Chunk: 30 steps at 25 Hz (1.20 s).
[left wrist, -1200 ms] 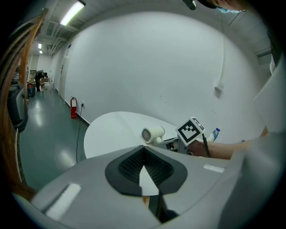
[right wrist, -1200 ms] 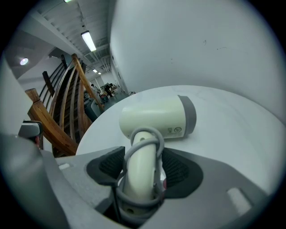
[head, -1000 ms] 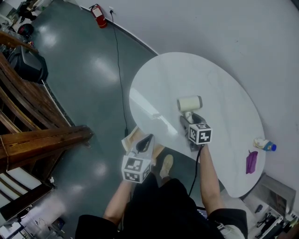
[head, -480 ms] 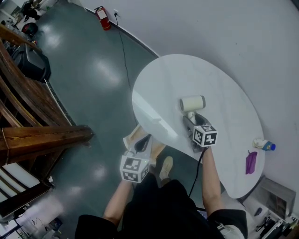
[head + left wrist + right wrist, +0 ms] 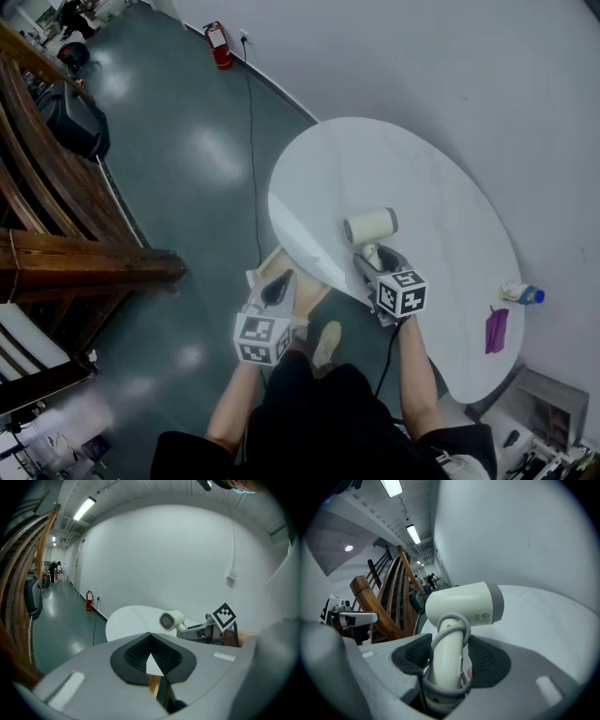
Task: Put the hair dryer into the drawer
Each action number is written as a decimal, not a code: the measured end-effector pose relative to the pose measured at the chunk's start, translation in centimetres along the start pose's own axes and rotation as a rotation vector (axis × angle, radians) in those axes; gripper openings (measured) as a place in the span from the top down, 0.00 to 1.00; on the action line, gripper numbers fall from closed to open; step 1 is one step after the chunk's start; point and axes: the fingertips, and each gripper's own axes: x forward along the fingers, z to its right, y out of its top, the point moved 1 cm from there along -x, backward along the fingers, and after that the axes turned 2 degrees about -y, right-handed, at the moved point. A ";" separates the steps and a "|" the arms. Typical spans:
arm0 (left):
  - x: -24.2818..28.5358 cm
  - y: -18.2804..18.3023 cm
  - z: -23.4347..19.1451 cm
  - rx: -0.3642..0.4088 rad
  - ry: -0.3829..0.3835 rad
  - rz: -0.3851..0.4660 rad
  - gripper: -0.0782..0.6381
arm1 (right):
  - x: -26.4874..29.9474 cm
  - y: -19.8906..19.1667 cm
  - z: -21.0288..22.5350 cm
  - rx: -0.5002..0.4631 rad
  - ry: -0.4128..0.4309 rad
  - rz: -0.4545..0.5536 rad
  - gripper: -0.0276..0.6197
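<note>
the hair dryer (image 5: 370, 226) is cream-white with a grey band at one end of its short barrel and a round grille at the other. a grey cord is looped around its handle. it sits over the white table (image 5: 441, 187) near the front edge, barrel crosswise, handle clamped in the right gripper (image 5: 447, 656). the drawer (image 5: 265, 264), pale wood, juts out open below that edge.

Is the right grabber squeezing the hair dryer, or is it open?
Squeezing it. In the right gripper view, the right gripper's black pads press on both sides of the hair dryer's cream handle.
</note>
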 end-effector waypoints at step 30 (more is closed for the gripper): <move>-11.0 -6.7 -5.5 -0.146 0.254 0.068 0.88 | 3.3 -6.7 -16.9 -0.214 0.332 -0.165 0.57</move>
